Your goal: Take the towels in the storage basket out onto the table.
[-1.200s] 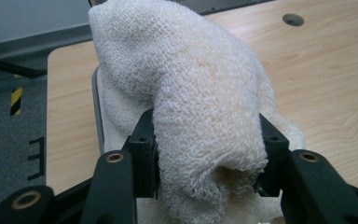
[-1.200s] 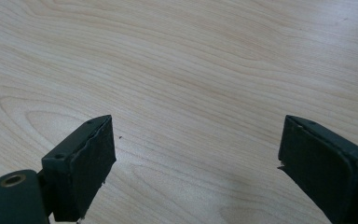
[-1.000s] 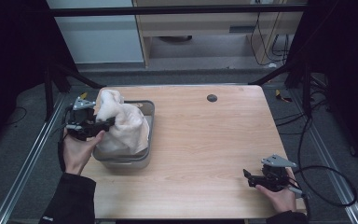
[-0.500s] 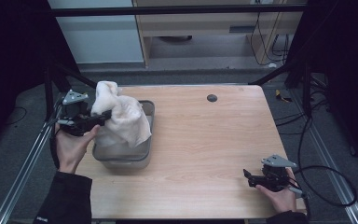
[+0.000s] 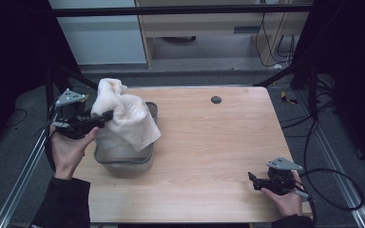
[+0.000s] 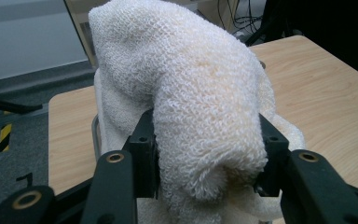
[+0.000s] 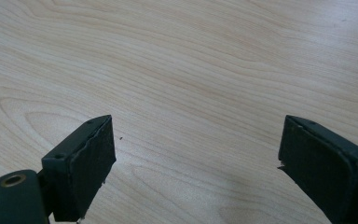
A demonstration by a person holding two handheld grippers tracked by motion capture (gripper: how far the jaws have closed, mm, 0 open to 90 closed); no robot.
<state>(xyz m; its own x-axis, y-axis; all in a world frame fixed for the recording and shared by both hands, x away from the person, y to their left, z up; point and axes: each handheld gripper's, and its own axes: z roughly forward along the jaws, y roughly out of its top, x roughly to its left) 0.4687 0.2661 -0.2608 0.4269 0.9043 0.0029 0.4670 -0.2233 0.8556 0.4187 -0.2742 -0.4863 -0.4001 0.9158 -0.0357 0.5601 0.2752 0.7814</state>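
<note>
The left gripper (image 5: 105, 115), clamped on the white towel (image 5: 126, 118), lifts it above the grey bin (image 5: 123, 159) at nine o'clock, probably clearing its rim next; the right gripper (image 5: 253, 180) rests open.

Counts showing: one white terry towel (image 5: 126, 118), one grey metal tray (image 5: 123, 159), one wooden table (image 5: 218, 156) carrying one dark round grommet (image 5: 216, 99). Two handheld grippers: left gripper (image 5: 105, 115), right gripper (image 5: 253, 181). Two hands holding them.
</note>
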